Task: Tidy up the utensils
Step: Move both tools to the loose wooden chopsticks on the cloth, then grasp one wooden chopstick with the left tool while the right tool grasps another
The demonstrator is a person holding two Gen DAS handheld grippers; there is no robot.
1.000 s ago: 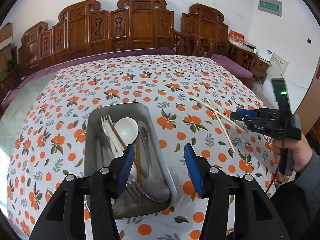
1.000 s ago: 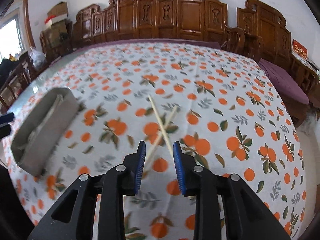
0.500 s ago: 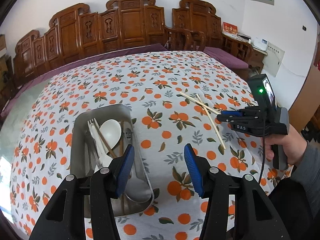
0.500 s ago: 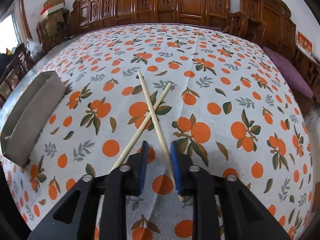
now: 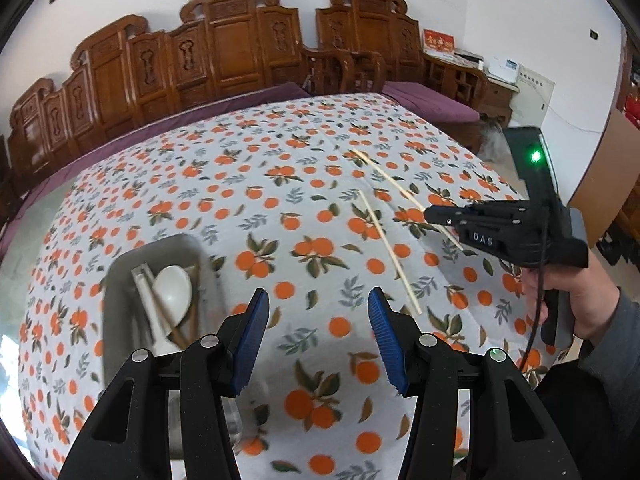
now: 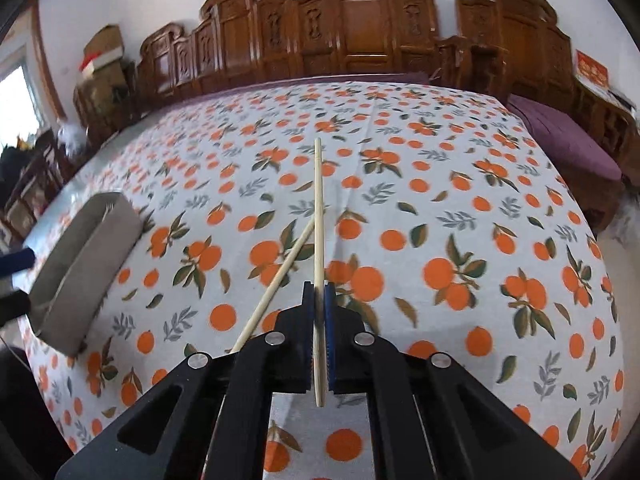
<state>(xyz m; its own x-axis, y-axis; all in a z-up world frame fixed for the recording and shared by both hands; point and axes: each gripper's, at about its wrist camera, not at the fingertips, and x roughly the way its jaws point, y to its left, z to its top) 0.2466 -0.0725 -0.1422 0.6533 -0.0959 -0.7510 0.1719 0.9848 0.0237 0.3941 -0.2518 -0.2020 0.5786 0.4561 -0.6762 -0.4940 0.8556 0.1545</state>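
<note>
R gripper (image 6: pixel 318 300) is pinching one chopstick (image 6: pixel 318 216) lengthwise w/ tray (image 6: pixel 80 264) lying off to its left, nearer L gripper (image 5: pixel 318 332), which is hovering half-open & empty.

Two chopsticks (image 6: pixel 318 208), one tray (image 5: pixel 120 280), one spoon (image 5: pixel 173 290).

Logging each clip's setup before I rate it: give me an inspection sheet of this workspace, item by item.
Surface: table under an orange-print cloth.
Job's things: one chopstick clamped in the right gripper; second chopstick lying on the cloth beside it; metal tray holding a white spoon and other utensils.
Clutter: nothing seen.
Grippers: right shut on the chopstick; left gripper open, nothing between its fingers.
Cables: black cable hanging by the right hand.
Surroundings: carved wooden chairs, purple cushions, white wall.
</note>
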